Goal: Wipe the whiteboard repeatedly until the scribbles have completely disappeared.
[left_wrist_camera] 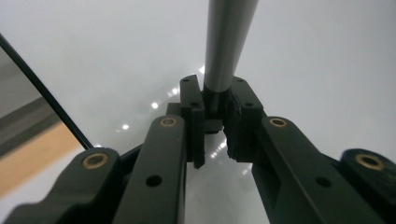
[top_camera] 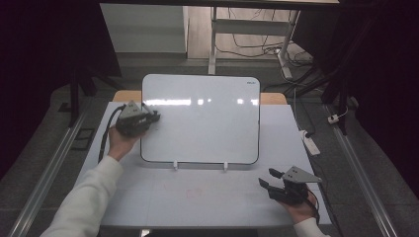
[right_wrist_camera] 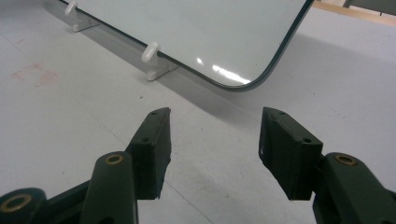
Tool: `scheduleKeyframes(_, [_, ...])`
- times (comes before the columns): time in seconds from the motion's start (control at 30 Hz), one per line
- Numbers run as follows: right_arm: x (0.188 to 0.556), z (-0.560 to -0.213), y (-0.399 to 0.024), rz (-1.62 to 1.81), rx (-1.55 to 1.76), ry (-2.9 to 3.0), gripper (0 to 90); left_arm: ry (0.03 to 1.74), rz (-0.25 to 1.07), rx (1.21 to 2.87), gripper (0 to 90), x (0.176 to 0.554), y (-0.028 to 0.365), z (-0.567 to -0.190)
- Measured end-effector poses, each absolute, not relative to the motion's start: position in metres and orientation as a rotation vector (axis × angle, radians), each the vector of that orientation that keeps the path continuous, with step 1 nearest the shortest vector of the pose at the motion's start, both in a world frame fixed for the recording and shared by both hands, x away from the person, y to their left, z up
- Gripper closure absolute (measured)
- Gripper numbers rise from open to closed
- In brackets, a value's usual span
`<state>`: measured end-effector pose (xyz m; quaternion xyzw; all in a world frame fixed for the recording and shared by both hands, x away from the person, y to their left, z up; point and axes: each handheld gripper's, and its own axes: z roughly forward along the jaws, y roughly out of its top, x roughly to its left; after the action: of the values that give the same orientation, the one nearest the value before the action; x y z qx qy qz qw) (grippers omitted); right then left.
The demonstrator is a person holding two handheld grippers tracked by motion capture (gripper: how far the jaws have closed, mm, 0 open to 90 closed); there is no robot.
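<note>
Left gripper [left_wrist_camera: 215, 121] clamped on a silver marker [left_wrist_camera: 229, 42] at upper centre of its view, long axis running straight up the frame, away from the jaws, over the whiteboard [top_camera: 200, 118]. Right gripper [right_wrist_camera: 215, 140] held wide apart, nothing between, lower right on table [top_camera: 197, 197].

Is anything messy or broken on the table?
Nothing looks broken. The whiteboard stands on its two clips, blank. The one odd spot is a faint red smudge on the table in front of the board, like leftover marker.
</note>
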<state>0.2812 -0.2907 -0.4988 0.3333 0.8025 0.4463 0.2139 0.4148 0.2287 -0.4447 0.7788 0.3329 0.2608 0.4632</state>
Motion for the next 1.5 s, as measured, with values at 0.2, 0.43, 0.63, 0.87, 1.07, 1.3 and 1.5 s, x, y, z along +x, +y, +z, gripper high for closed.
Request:
scheduleKeyframes(0.2, [0.281,-0.499,-0.29,1.243,0.921,2.228,43.6,0.786,0.627,1.957,77.7,0.404,0.222,-0.453])
scheduleKeyframes(0.43, [0.281,-0.499,-0.289,1.236,0.917,2.234,43.5,0.757,0.598,2.008,77.7,0.38,0.224,-0.472])
scheduleKeyframes(0.63, [0.282,-0.499,-0.291,1.239,0.929,2.221,43.5,0.774,0.629,1.99,77.7,0.381,0.234,-0.471])
scheduleKeyframes(0.87, [0.281,-0.499,-0.289,1.234,0.922,2.228,43.5,0.833,0.68,1.888,77.7,0.418,0.236,-0.443])
scheduleKeyframes(1.07, [0.281,-0.501,-0.29,1.234,0.927,2.233,43.5,0.827,0.651,1.906,77.8,0.401,0.24,-0.458])
scheduleKeyframes(1.3, [0.281,-0.5,-0.29,1.235,0.921,2.232,43.5,0.802,0.619,1.948,77.7,0.369,0.249,-0.483])
scheduleKeyframes(1.5, [0.281,-0.499,-0.288,1.231,0.919,2.233,43.5,0.891,0.682,1.868,77.7,0.397,0.254,-0.456])
